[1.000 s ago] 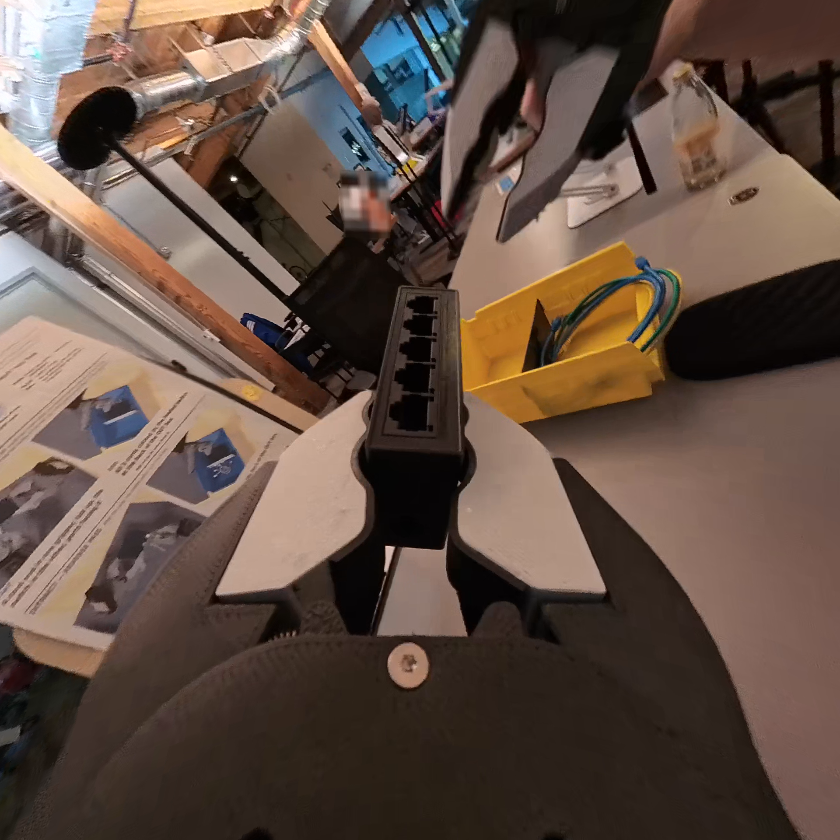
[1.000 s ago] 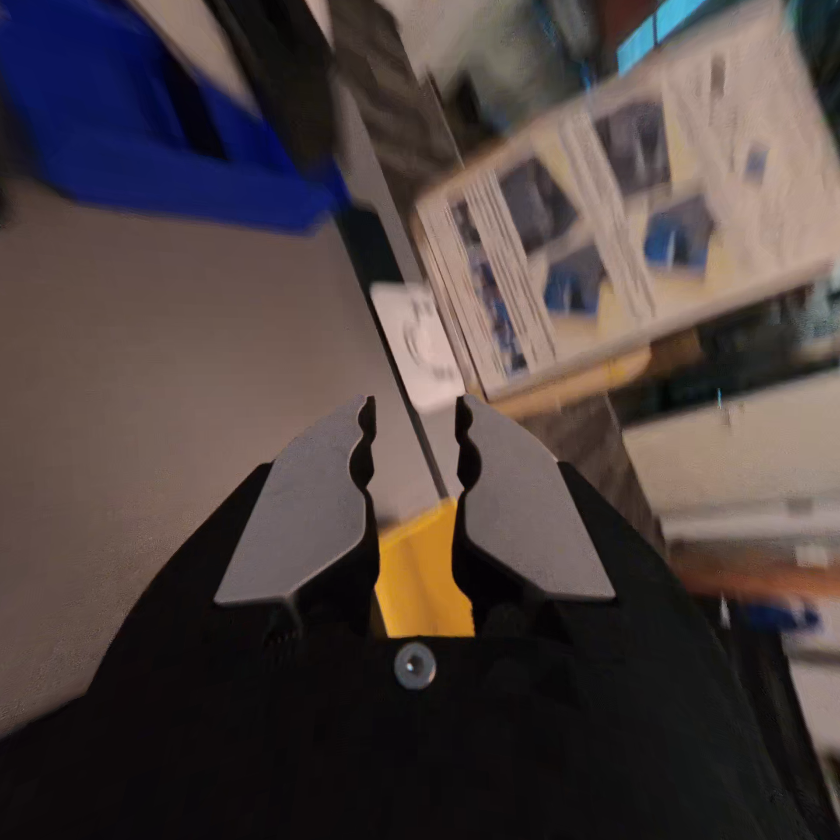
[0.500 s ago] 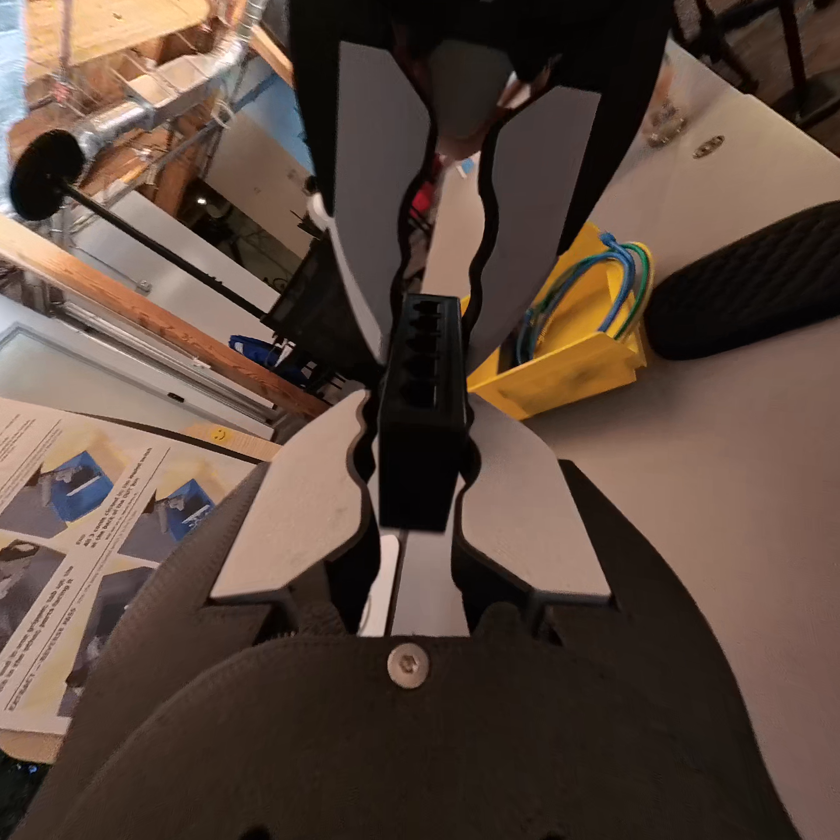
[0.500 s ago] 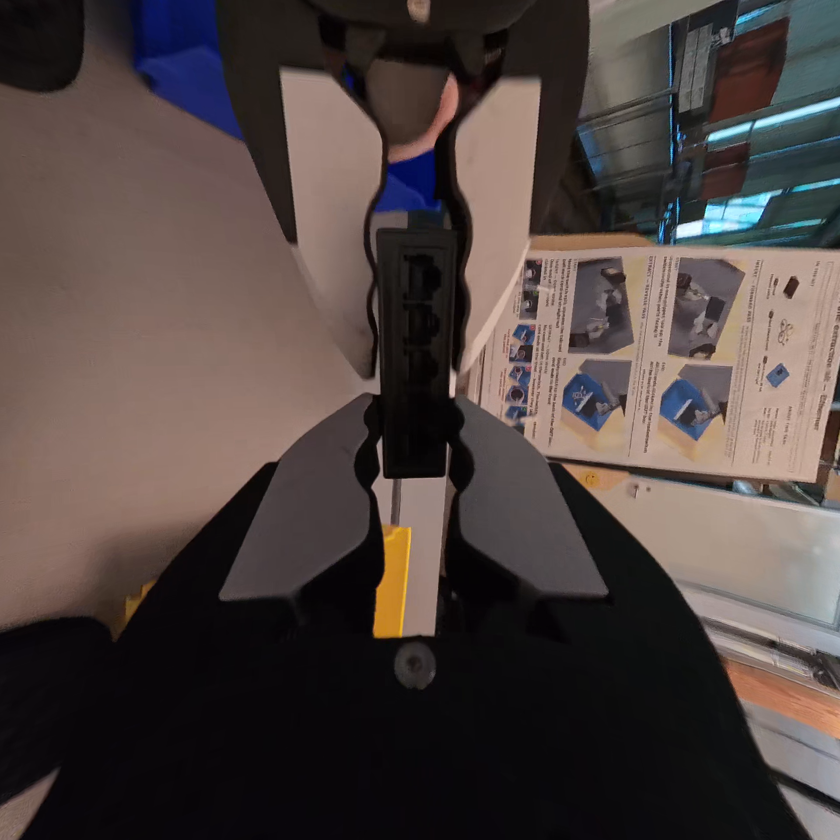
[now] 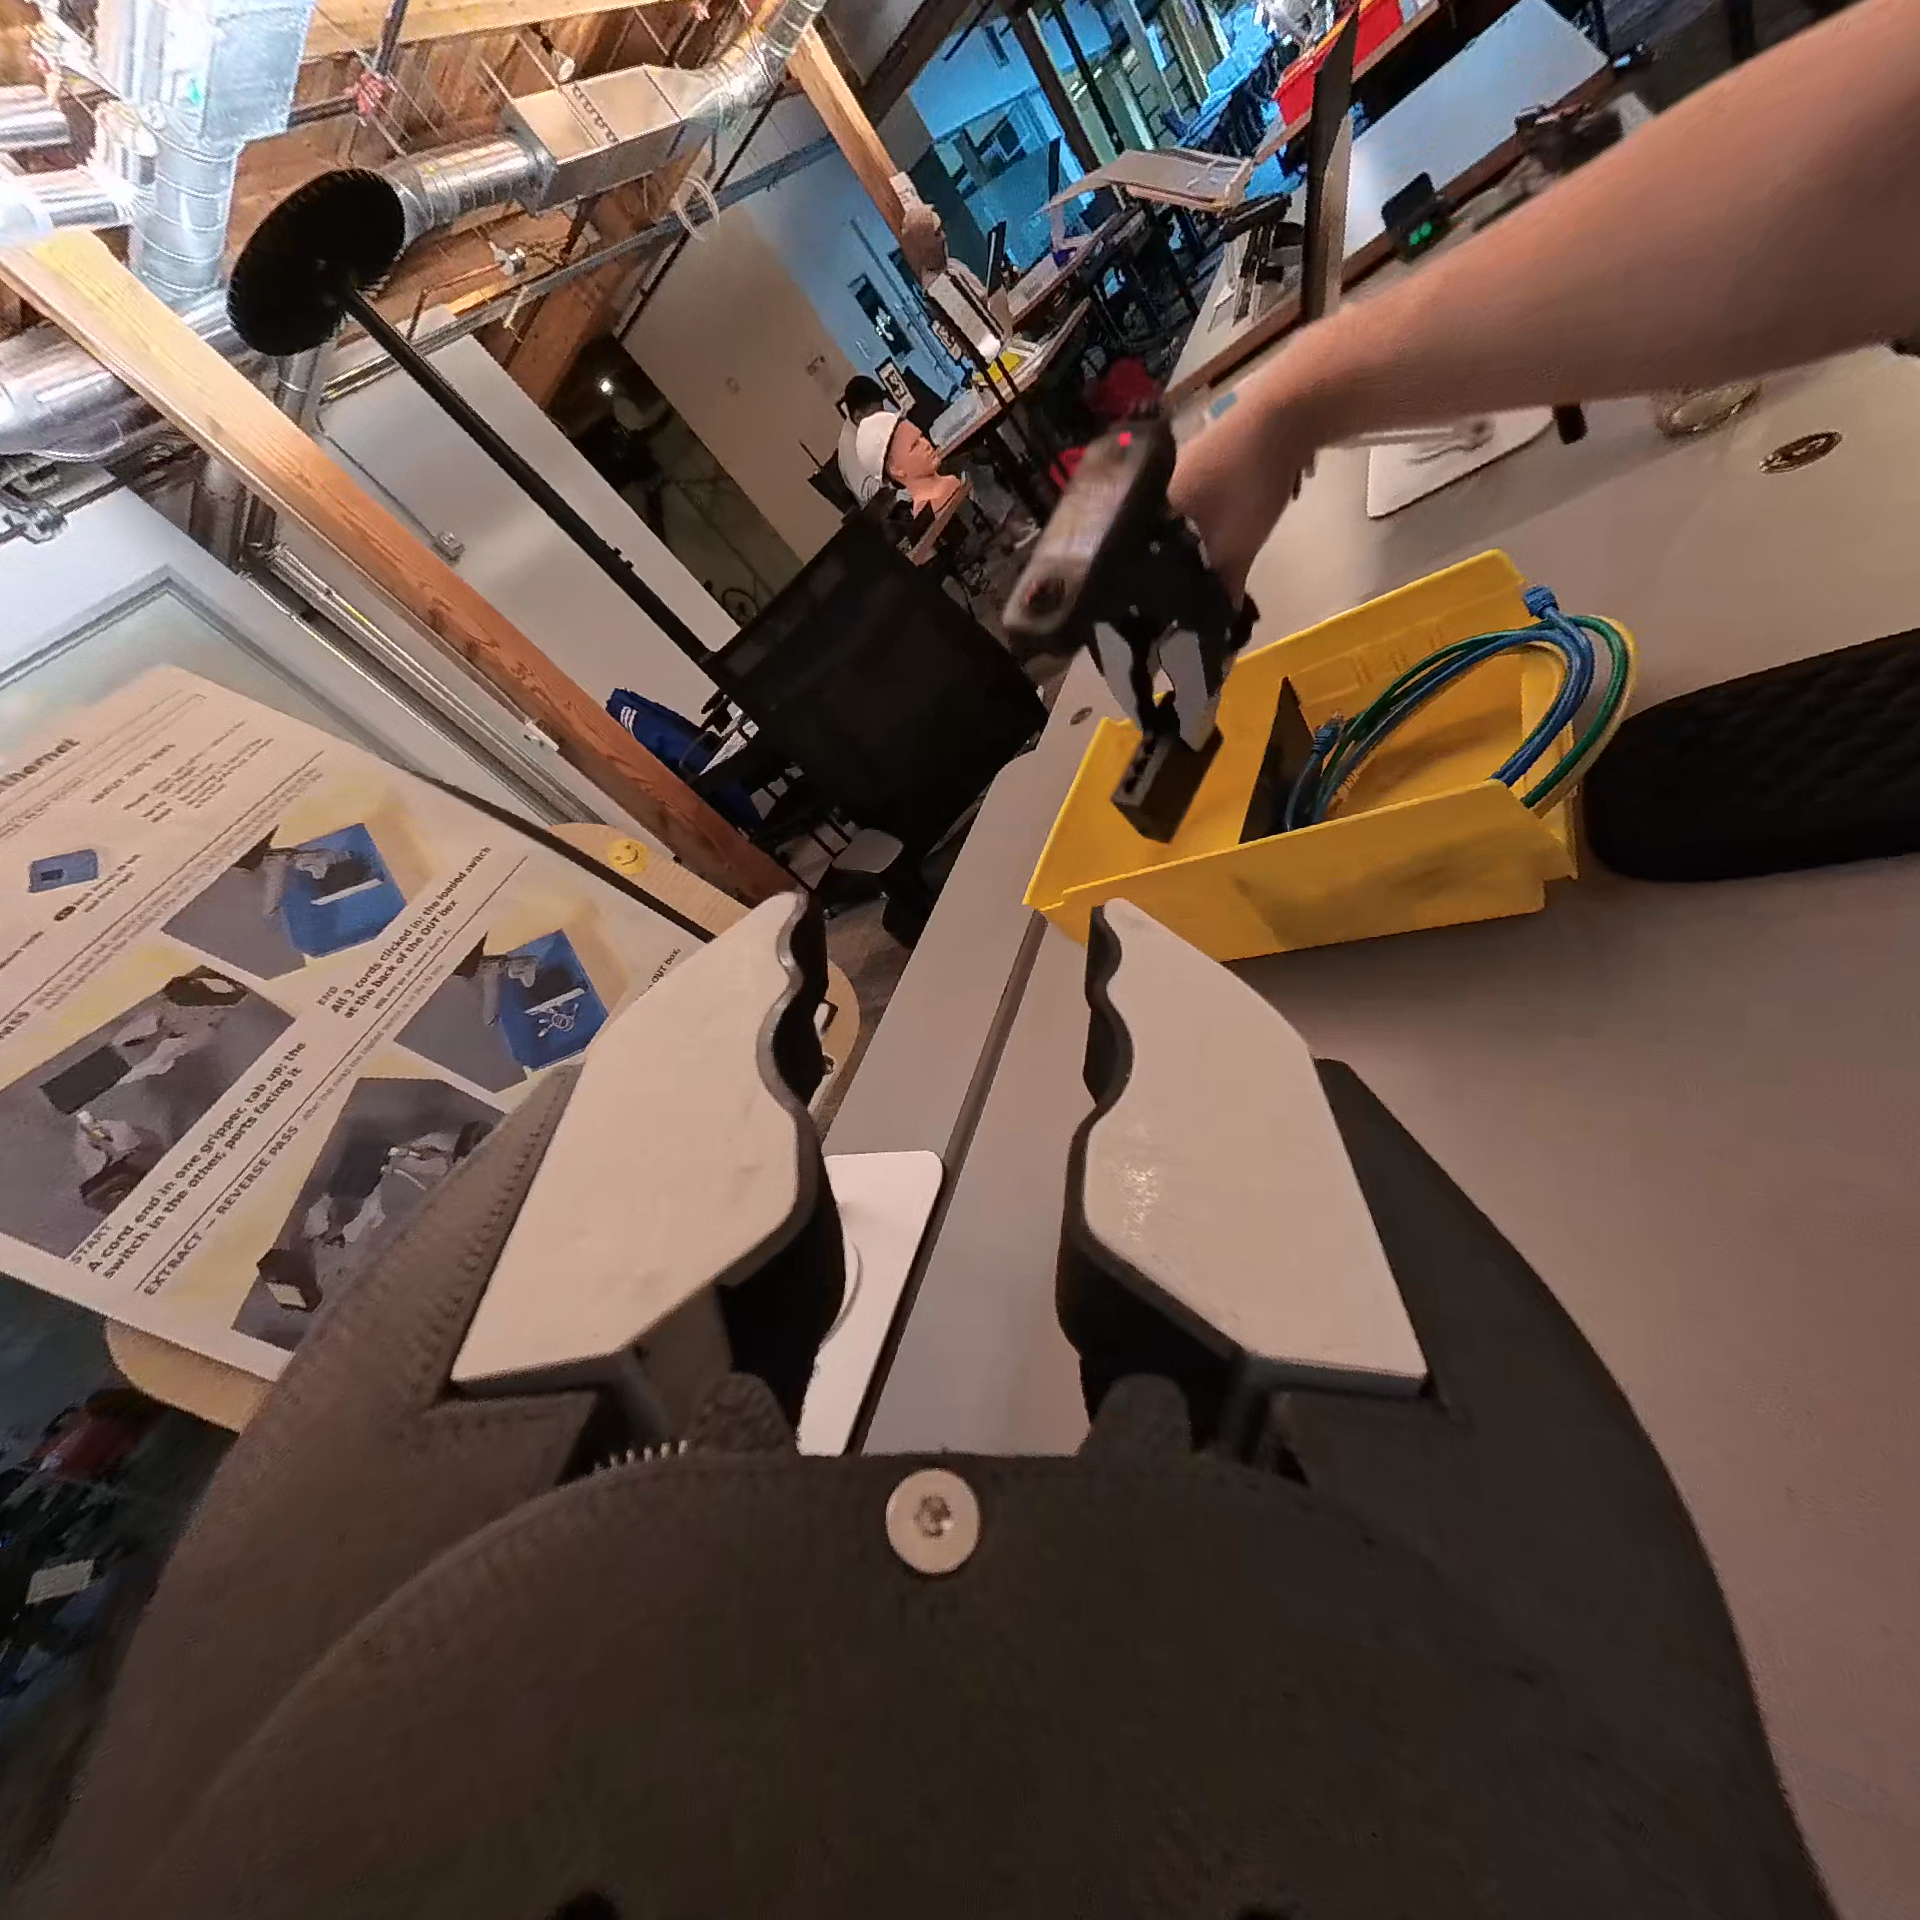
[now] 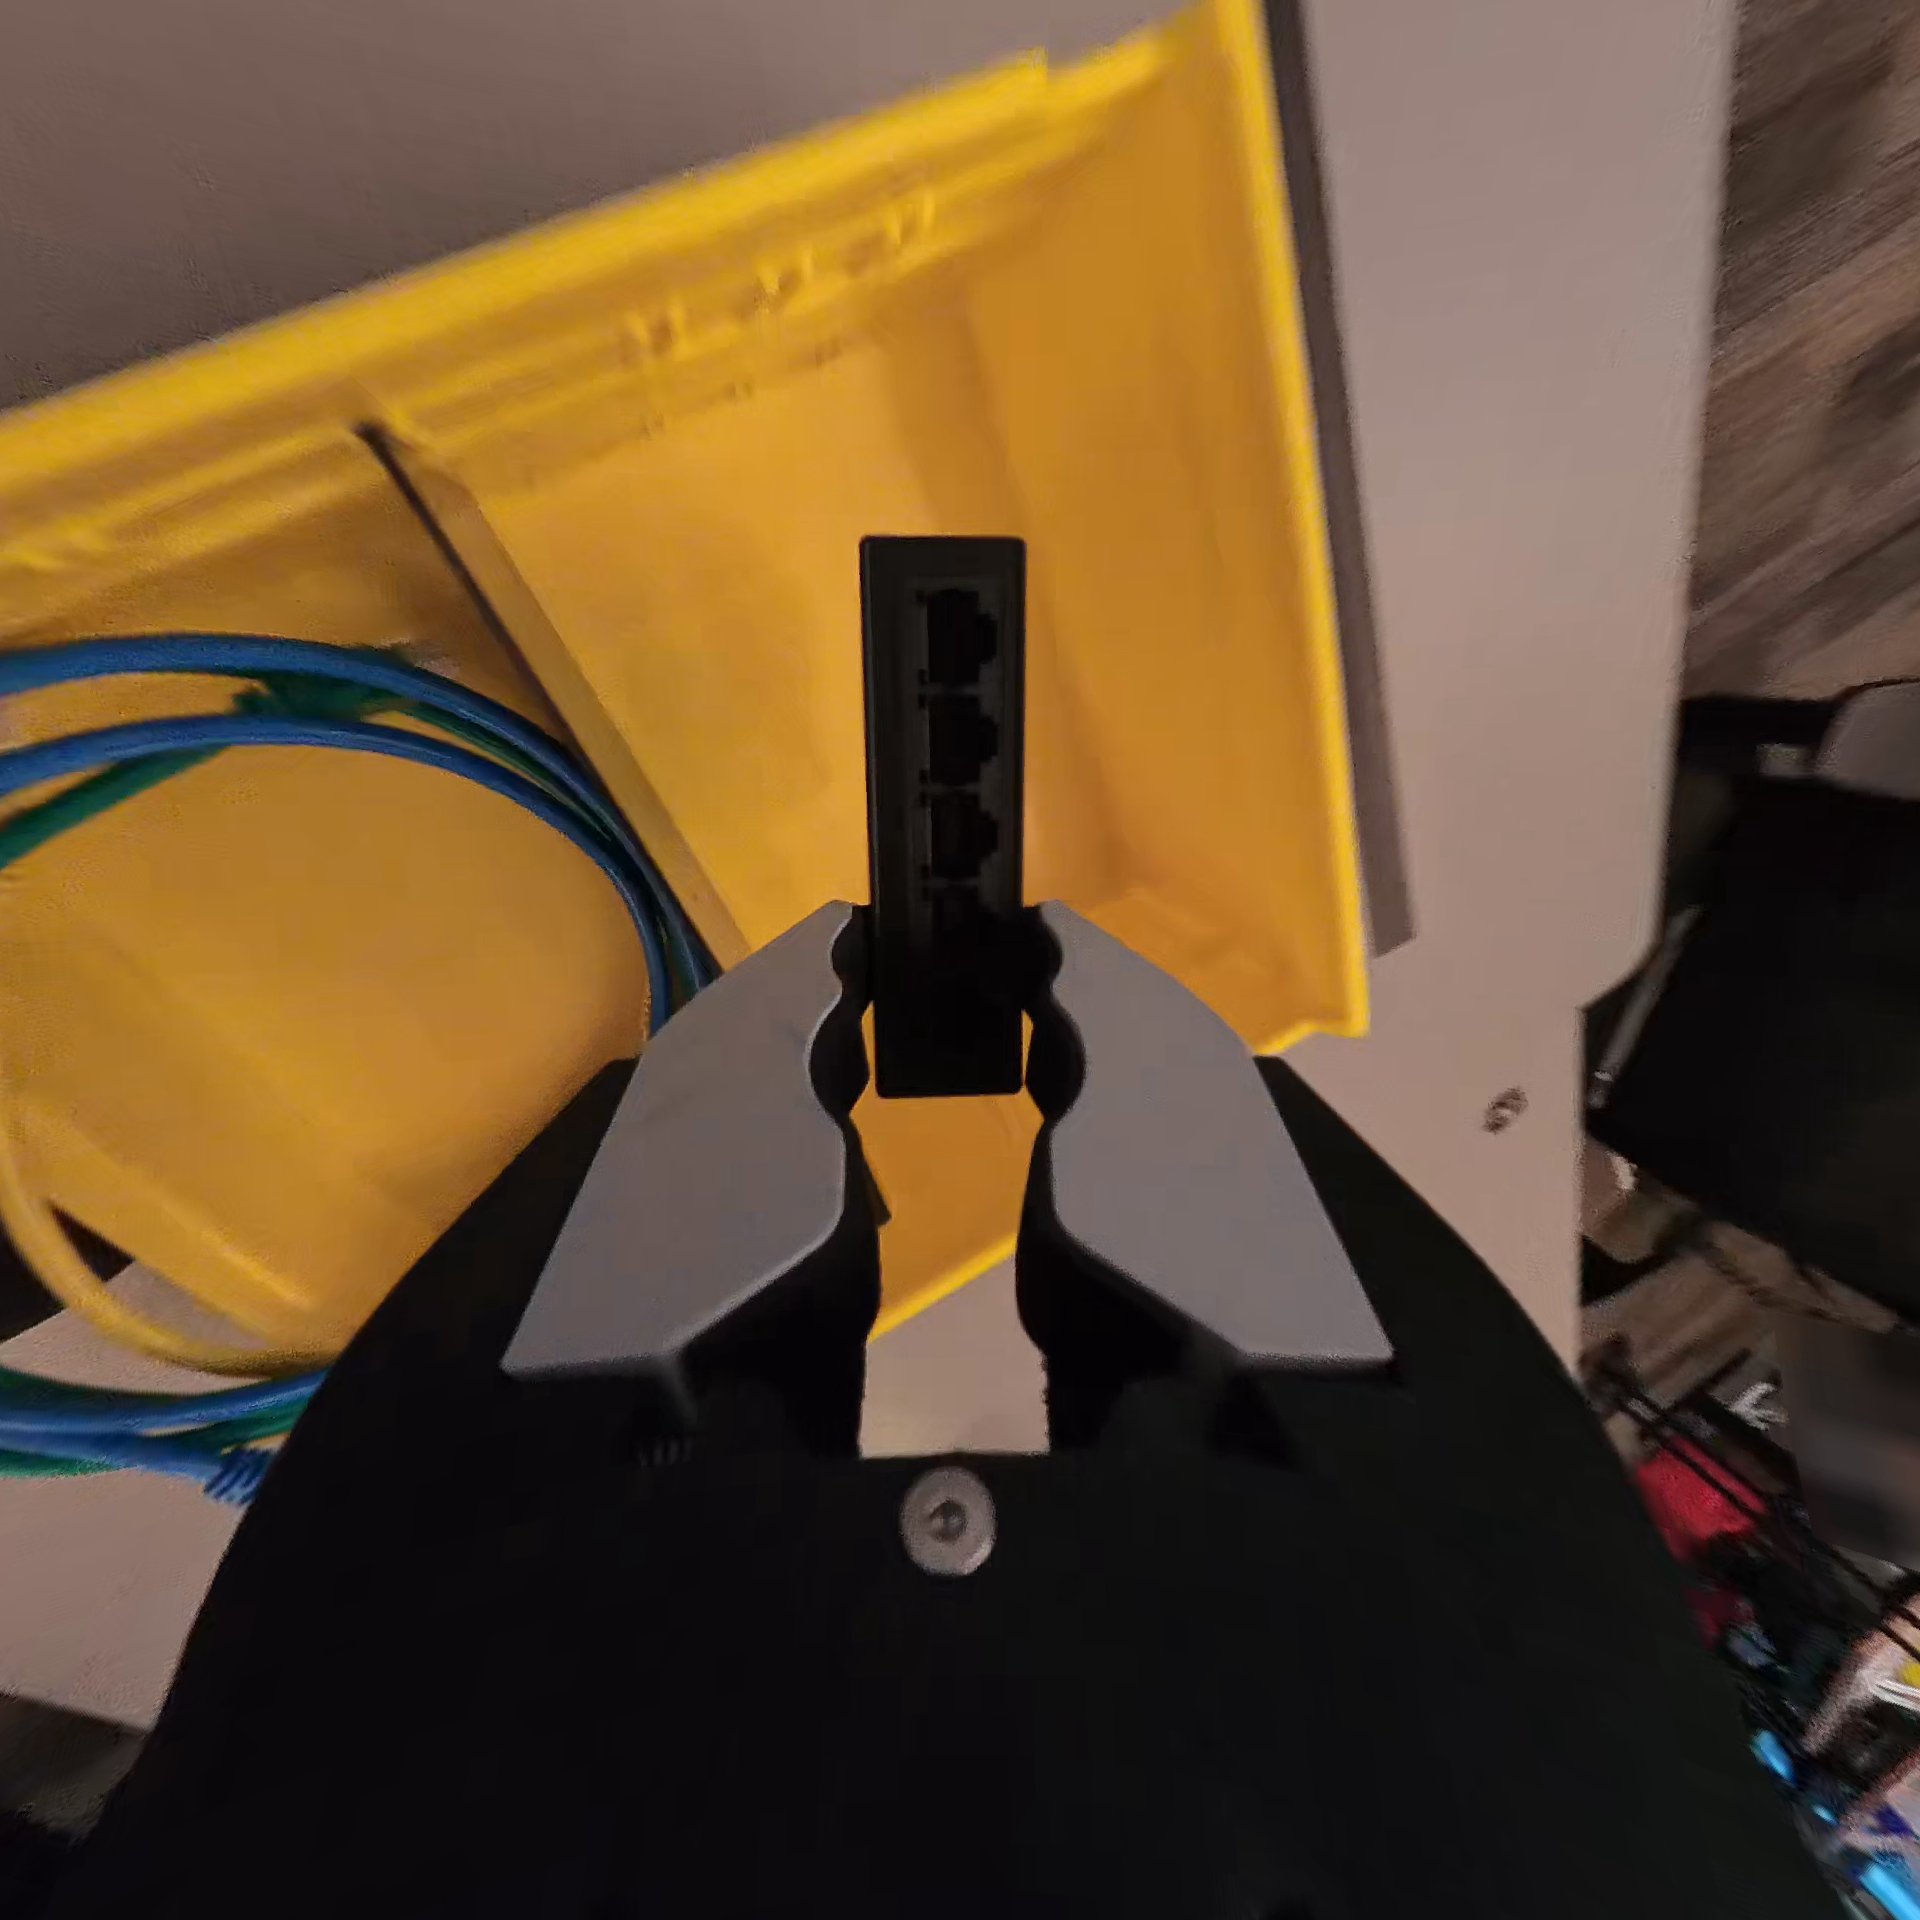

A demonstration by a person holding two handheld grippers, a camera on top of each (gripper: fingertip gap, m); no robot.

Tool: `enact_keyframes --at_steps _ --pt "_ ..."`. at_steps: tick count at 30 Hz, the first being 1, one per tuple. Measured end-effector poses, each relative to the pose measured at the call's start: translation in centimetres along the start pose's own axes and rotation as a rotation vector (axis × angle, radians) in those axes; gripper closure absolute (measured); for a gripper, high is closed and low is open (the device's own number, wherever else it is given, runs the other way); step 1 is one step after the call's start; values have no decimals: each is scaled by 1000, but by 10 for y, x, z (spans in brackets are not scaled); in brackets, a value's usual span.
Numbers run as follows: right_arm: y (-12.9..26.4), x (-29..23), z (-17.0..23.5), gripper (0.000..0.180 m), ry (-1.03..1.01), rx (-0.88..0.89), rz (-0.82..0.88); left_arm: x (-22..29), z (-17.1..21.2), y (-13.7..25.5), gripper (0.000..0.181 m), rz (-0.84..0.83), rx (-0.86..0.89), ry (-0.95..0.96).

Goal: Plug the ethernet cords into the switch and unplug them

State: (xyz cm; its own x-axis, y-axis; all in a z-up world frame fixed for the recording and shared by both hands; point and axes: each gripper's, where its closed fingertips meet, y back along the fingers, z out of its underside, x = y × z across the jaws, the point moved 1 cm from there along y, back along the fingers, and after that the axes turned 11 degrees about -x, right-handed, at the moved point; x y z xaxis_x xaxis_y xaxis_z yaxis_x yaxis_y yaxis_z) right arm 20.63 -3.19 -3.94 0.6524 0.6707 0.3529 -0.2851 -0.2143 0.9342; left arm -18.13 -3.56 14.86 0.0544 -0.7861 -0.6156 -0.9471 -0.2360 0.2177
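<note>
Gripping the black switch (image 6: 943,821) between its grey fingers (image 6: 717,1143), the right gripper (image 6: 943,935) is closed on the lower end of the unit; the row of ports faces the camera and the body stands out straight beyond the fingertips. Seen from the left wrist view, the same right gripper (image 5: 1169,717) points downward, held by a bare hand (image 5: 1236,488), with the switch (image 5: 1158,784) hanging over the empty compartment of the yellow bin (image 5: 1299,894); whether it touches the bin floor cannot be told

Left gripper (image 5: 940,935): jaws spread wide, nothing between them, hovering over the near edge of the grey table (image 5: 1558,1143), well apart from the bin

Yellow bin: open-topped, split by a dark divider (image 5: 1273,769); it sits on the table near the far edge

Ethernet cords (image 5: 1455,717): blue and green loops coiled in the other compartment, beyond the divider, spilling over the bin's end wall; in the right wrist view a yellow cord (image 6: 62,1278) also loops out there

Black textured roll (image 5: 1756,769): lying on the table just beside the bin's cord end

Printed instruction sheet (image 5: 260,987): on a board left of the table

White card (image 5: 873,1278): flat below the left gripper's fingers
</note>
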Motion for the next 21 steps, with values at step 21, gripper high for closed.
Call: enact_keyframes --at_steps 21 --pt "-23 26 -1 131 -87 80 118 -30 9 16 110 -139 -69 125"
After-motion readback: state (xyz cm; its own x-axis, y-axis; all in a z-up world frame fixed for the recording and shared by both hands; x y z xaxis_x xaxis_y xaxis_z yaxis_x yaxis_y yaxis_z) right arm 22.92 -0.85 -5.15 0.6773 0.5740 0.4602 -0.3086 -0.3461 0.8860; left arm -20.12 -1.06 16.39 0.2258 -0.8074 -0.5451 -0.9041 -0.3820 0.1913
